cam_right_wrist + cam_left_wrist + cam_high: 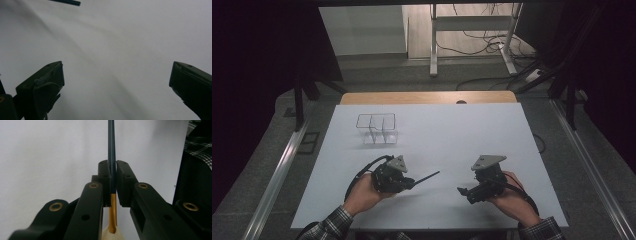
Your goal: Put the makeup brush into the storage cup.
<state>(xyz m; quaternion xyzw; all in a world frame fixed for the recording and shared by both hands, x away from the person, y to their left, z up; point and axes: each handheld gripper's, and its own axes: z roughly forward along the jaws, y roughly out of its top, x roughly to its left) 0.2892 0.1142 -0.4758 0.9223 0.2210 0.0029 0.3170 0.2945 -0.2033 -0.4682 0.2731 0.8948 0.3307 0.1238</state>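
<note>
While a thin dark stick (pixel 111 150) with a gold end is pinched between its closed jaws, the left gripper (pixel 408 183) is held low over the white table (pixel 472 130), the stick pointing toward the right gripper (pixel 463 192). The right gripper's jaws are spread wide, nothing between them. A clear divided box (pixel 377 129) stands farther back.

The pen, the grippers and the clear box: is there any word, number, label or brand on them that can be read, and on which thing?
None: no readable text in these pictures.
The dark pen with a gold end, clamped in the left gripper: no print visible.
The right gripper, jaws apart: plain black.
The clear divided box on the white table: no label visible.
</note>
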